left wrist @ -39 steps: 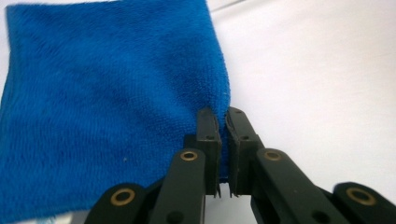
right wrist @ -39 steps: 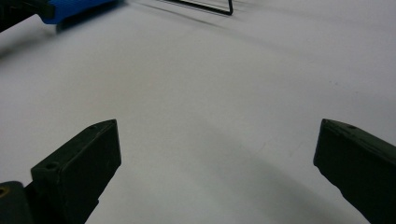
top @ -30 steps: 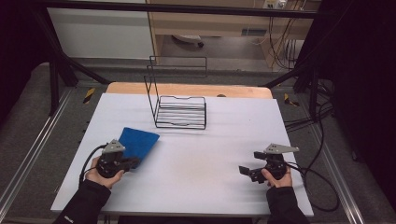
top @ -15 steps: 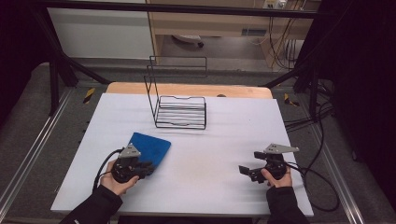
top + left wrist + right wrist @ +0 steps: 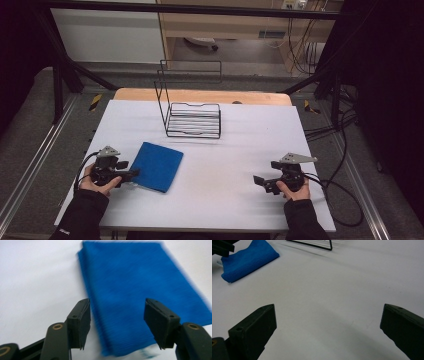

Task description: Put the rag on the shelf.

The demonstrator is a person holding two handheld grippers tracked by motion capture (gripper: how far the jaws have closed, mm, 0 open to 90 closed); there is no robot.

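A folded blue cloth (image 5: 158, 165) lies flat on the white table (image 5: 235, 150), left of centre. My left gripper (image 5: 131, 174) sits at the cloth's left edge. In the left gripper view the left gripper (image 5: 117, 315) is open, and the blue cloth (image 5: 140, 282) reaches in between the jaws without being pinched. My right gripper (image 5: 260, 181) rests low over bare table at the right, apart from the cloth. In the right gripper view the right gripper (image 5: 329, 322) is wide open with nothing in it, and the cloth (image 5: 247, 258) lies far off.
A black wire rack (image 5: 192, 117) with a tall upright frame stands at the back middle of the table; its corner (image 5: 322, 246) appears in the right gripper view. Cables trail from both grippers. A wooden edge (image 5: 200, 95) runs behind the white top.
The left gripper carried the cloth a little right and toward the near side, then drew back left. The cloth now lies flat. The right gripper has not moved.
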